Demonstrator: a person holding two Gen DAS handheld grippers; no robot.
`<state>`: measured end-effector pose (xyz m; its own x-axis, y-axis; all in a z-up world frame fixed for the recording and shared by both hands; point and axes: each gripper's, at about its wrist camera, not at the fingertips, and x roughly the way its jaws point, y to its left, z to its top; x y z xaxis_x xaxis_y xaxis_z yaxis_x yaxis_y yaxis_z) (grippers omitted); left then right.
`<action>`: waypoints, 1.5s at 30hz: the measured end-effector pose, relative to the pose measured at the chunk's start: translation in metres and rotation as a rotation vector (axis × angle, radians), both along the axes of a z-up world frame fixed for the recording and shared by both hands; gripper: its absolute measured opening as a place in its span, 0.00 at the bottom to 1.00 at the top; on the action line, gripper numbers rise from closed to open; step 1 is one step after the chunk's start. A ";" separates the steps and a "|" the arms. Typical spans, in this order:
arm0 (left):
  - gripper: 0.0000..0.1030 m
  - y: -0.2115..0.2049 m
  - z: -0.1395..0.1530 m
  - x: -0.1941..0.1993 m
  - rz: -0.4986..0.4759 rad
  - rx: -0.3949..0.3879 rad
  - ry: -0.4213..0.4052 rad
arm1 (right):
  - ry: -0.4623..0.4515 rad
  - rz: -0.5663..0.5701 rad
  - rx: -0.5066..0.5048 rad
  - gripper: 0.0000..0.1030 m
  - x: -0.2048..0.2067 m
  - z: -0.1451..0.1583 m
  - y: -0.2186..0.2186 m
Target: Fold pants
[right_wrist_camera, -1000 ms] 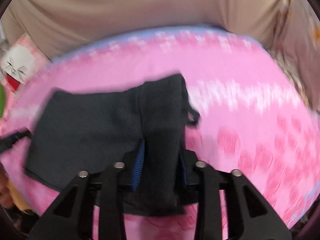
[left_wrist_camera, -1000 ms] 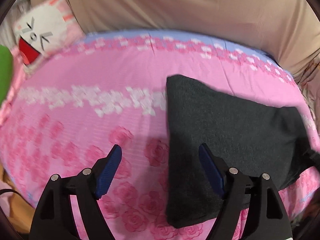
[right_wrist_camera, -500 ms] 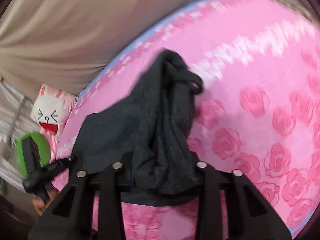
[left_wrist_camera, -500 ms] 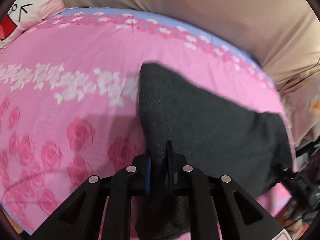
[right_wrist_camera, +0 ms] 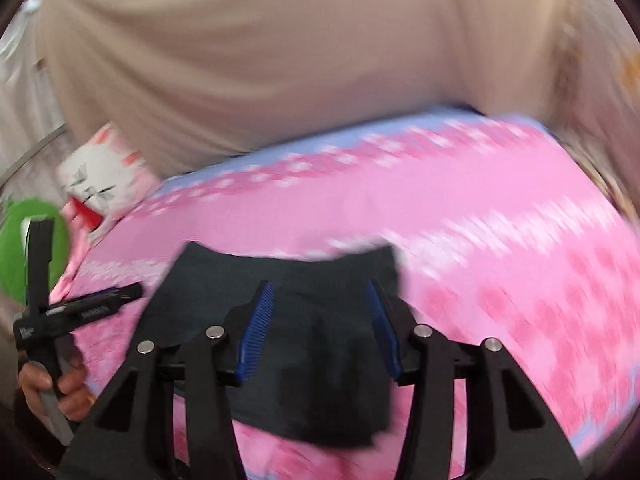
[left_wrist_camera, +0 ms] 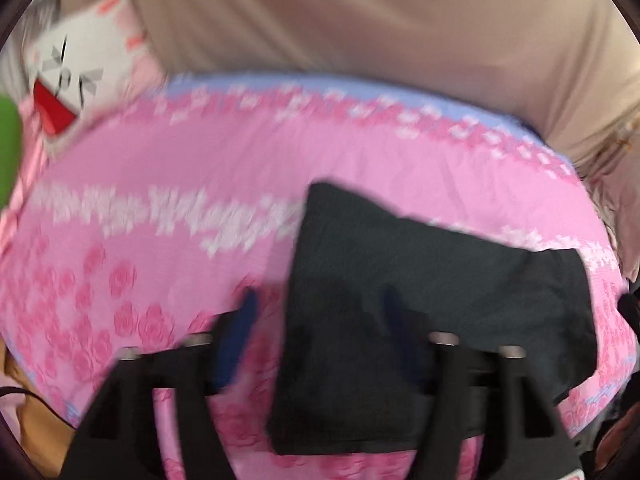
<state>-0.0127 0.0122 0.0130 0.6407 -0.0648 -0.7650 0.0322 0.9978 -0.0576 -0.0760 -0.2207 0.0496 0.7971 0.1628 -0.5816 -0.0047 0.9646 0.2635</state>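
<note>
Nearest in the right wrist view: right gripper (right_wrist_camera: 320,320), blue pads (right_wrist_camera: 258,326) spread and opening further, nothing pinched. Dark cloth of the pants (right_wrist_camera: 320,380) lying below and between the pads, not pressed by either. Just behind the fingertips, the rest of the folded pants, a dark grey slab flat on the pink rose-print bedsheet (right_wrist_camera: 500,240), far edge a little ragged and blurred.

Over at the lower left of the same view: a person's hand (right_wrist_camera: 60,388) wrapped round the handle of the left gripper (right_wrist_camera: 96,300), its black fingers reaching toward the left edge of the pants.

Now the left wrist view, smeared with motion: left gripper (left_wrist_camera: 320,320) wide apart and opening, holding nothing. One blue pad (left_wrist_camera: 240,328) over bare bedsheet (left_wrist_camera: 140,240), the other over the pants (left_wrist_camera: 420,300), the garment's left edge running between the two. Pants spread to the right across the sheet, folded, corners squared.

Further back: cartoon-face pillow (left_wrist_camera: 80,68) at the head of the bed, a green shape (left_wrist_camera: 8,152) at the left rim, and a beige curtain (right_wrist_camera: 300,48) hanging behind the bed.
</note>
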 end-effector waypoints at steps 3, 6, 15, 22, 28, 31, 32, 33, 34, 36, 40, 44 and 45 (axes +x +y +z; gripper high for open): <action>0.77 -0.032 -0.001 0.001 -0.055 0.094 -0.025 | 0.062 0.041 -0.163 0.40 0.043 -0.023 0.025; 0.80 -0.054 -0.021 0.007 -0.131 0.149 0.040 | 0.212 -0.029 -0.125 0.18 0.073 -0.070 -0.008; 0.80 -0.046 -0.049 0.011 -0.086 0.182 0.112 | 0.252 -0.036 -0.129 0.11 0.054 -0.066 -0.010; 0.82 -0.045 -0.053 0.005 -0.080 0.194 0.120 | 0.221 0.004 -0.161 0.16 0.016 -0.069 0.005; 0.82 -0.044 -0.050 -0.002 -0.076 0.185 0.121 | 0.156 -0.041 -0.137 0.28 -0.008 -0.047 0.002; 0.83 -0.040 -0.049 -0.007 -0.074 0.174 0.128 | 0.176 -0.085 -0.099 0.43 -0.017 -0.053 -0.012; 0.84 -0.038 -0.049 -0.008 -0.070 0.167 0.131 | 0.185 -0.085 -0.072 0.43 -0.018 -0.057 -0.016; 0.84 -0.037 -0.049 -0.009 -0.068 0.162 0.132 | 0.192 -0.081 -0.040 0.42 -0.020 -0.062 -0.020; 0.84 -0.036 -0.050 -0.009 -0.067 0.157 0.135 | 0.195 -0.068 0.007 0.42 -0.021 -0.069 -0.023; 0.84 -0.037 -0.051 -0.009 -0.062 0.154 0.136 | 0.203 -0.037 0.078 0.28 -0.017 -0.075 -0.025; 0.84 -0.037 -0.047 -0.012 -0.058 0.159 0.132 | 0.127 -0.003 0.095 0.18 -0.031 -0.042 -0.017; 0.84 -0.032 -0.044 -0.017 -0.051 0.140 0.120 | 0.175 -0.004 0.049 0.19 -0.034 -0.053 -0.016; 0.84 -0.032 -0.047 -0.015 -0.051 0.141 0.131 | 0.213 -0.023 0.028 0.28 -0.031 -0.066 -0.018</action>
<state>-0.0280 -0.0201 -0.0344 0.5337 0.0189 -0.8454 0.0847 0.9935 0.0757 -0.1065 -0.2387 -0.0160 0.6603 0.1650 -0.7327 0.0754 0.9561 0.2833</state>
